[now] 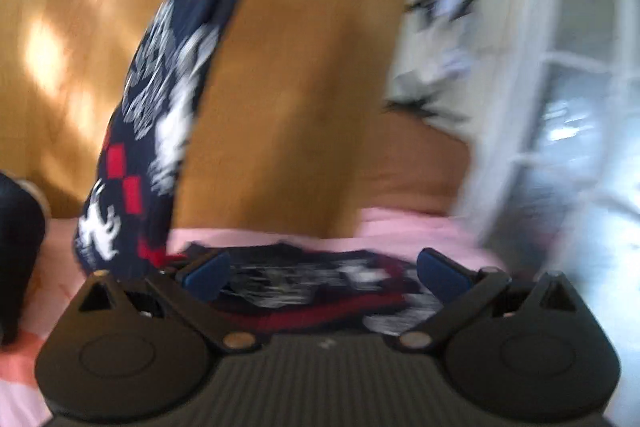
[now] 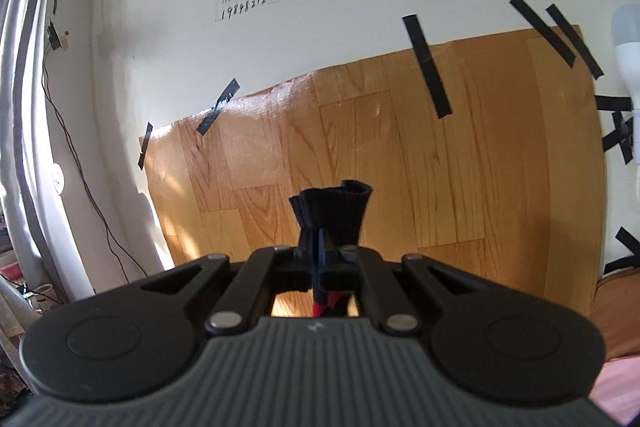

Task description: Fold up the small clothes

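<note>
One patterned sock (image 1: pixel 160 99) hangs lengthwise, cuff (image 2: pixel 334 213) up, pinched by right gripper (image 2: pixel 324 259).

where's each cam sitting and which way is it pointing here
Left wrist: on the left gripper, open, low over the pink bedding, facing a patterned sock hanging up.
Right wrist: on the right gripper, raised, facing the wood-print sheet taped to the wall, clamping a dark cuff.
Shared: that sheet and, it seems, the sock.
</note>
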Demonstrator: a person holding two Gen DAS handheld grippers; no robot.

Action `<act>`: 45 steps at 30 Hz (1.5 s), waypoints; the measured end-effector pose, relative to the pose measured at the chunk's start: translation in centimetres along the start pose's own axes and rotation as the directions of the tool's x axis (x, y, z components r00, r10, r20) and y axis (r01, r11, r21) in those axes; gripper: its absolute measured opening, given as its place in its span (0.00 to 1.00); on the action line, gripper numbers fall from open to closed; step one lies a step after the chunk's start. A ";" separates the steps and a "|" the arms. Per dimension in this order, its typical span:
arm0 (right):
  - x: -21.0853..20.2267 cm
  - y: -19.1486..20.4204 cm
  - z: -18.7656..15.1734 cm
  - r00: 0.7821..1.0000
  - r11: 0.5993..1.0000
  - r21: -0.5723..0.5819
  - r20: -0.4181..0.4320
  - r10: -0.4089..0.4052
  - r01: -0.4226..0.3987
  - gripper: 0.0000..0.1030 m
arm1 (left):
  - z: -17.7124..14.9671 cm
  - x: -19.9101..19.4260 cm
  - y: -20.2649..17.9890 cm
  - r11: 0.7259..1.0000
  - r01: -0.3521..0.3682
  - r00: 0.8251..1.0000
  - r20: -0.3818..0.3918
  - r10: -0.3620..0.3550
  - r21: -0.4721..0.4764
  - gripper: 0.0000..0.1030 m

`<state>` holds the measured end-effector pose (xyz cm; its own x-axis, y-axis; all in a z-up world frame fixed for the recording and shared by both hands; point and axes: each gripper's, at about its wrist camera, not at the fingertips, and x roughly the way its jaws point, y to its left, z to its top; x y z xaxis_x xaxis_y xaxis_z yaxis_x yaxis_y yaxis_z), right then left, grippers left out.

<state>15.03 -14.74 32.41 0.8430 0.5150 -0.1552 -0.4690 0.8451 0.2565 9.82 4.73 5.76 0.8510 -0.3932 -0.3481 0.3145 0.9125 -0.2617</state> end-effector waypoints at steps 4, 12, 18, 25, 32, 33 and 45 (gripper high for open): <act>-3.3 -2.9 0.4 0.998 0.999 0.014 0.040 -0.049 0.048 0.05 | -1.1 2.5 2.6 0.946 -0.325 0.945 0.024 0.326 -0.007 0.95; -6.5 -15.6 -12.7 0.967 0.943 0.215 -0.084 -0.241 0.254 0.03 | -3.8 1.8 7.4 0.891 -0.445 0.893 -0.121 0.434 -0.088 1.00; -3.2 -18.9 -22.3 0.899 0.933 0.218 -0.398 -0.184 0.287 0.07 | -5.8 -4.9 5.5 0.994 -0.102 0.966 -0.243 0.087 -0.050 1.00; -0.2 -19.7 -25.3 0.858 0.938 0.105 -0.449 -0.251 0.330 0.40 | -6.1 -12.2 7.7 0.991 0.050 0.982 -0.176 -0.072 -0.127 1.00; 4.7 -19.2 -27.4 0.819 0.954 0.002 -0.513 -0.256 0.300 0.41 | -3.0 -11.8 14.4 0.911 -0.127 0.991 -0.095 0.097 -0.393 1.00; 5.0 -19.1 -27.9 0.809 0.958 -0.010 -0.532 -0.249 0.288 0.42 | -2.6 -11.4 15.2 0.902 -0.136 0.990 -0.089 0.109 -0.411 1.00; -3.2 -23.4 -19.3 0.929 0.927 0.184 -0.240 -0.281 0.327 0.05 | 0.7 -5.0 16.3 0.897 -0.197 0.980 -0.079 0.181 -0.396 1.00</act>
<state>18.25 -33.43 8.50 0.8520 0.2758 -0.4449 -0.1101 0.9254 0.3627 10.97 21.71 3.87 0.8581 -0.2293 -0.4594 -0.0523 0.8510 -0.5225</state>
